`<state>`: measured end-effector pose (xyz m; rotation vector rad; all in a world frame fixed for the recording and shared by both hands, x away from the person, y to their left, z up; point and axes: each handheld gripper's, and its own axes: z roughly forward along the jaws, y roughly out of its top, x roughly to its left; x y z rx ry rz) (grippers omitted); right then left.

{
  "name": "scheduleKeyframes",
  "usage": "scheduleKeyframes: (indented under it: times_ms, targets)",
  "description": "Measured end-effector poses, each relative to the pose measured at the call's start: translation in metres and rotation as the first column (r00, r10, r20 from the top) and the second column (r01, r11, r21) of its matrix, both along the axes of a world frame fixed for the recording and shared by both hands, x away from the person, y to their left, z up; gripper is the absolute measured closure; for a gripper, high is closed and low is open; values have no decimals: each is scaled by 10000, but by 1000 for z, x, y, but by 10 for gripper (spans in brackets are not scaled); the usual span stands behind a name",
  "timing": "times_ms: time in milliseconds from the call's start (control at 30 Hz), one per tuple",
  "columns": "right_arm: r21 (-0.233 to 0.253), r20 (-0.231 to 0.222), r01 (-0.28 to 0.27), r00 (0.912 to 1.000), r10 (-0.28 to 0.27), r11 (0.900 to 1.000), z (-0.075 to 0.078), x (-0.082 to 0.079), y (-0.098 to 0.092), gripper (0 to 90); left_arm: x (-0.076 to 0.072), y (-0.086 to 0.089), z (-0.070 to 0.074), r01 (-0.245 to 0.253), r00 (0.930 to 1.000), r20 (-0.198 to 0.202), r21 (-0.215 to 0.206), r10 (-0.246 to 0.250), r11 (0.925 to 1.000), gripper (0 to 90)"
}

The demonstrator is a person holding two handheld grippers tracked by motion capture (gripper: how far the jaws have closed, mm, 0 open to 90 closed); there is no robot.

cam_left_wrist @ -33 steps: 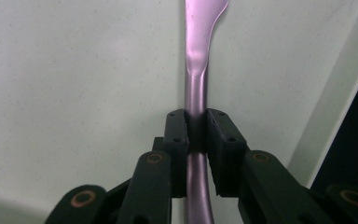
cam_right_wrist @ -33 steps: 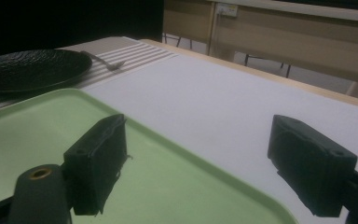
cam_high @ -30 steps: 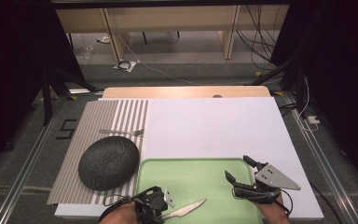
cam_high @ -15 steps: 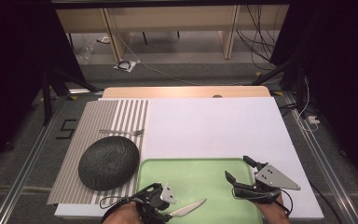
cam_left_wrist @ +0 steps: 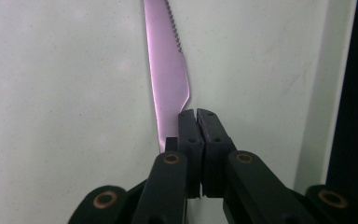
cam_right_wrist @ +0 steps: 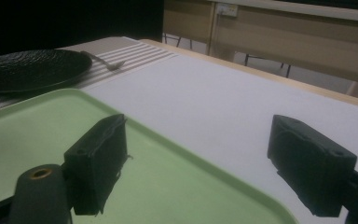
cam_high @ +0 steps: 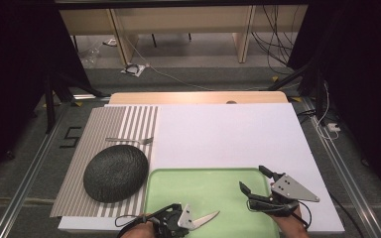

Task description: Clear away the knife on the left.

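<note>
Black plate [cam_high: 115,172] on striped mat [cam_high: 108,148], fork [cam_high: 129,140] seemingly just behind it

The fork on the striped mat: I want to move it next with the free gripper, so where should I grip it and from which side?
Probably the slim handle, mid-length. The fork lies flat on the striped mat, just beyond the black plate, handle pointing left, tines right. Coming straight down with the jaws across the handle looks best; the plate crowds the near side. The right gripper is open over the green tray.
</note>
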<state>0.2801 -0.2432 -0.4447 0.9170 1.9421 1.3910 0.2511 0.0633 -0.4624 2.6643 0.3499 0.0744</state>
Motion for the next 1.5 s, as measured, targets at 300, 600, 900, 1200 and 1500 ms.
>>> scheduleKeyframes:
  times_ms: [300, 600, 900, 1200, 1500]
  targets:
    - [-91, 10, -19, 10000, 19, 10000, 0, 0, 0, 207, 3, 2, -3, -161, 9996, 228, 103, 159, 9998, 879]
    - [-29, 19, 3, 10000, -3, 10000, 0, 0, 0, 208, 14, 13, -3, -665, 9965, 525, 139, 657, 9977, 890]
    - [-97, 31, -30, 10000, 31, 9999, 0, 0, 0, 209, 18, 21, -3, -904, 9931, 789, 419, 869, 9950, 893]
    - [-47, 42, -24, 10000, 24, 10000, 0, 0, 0, 209, 22, 28, -3, -1210, 9887, 951, 506, 1158, 9914, 893]
    - [-84, 38, -39, 10000, 39, 10000, 0, -1, 1, 209, 25, 32, -3, -1326, 9871, 974, 559, 1268, 9896, 893]
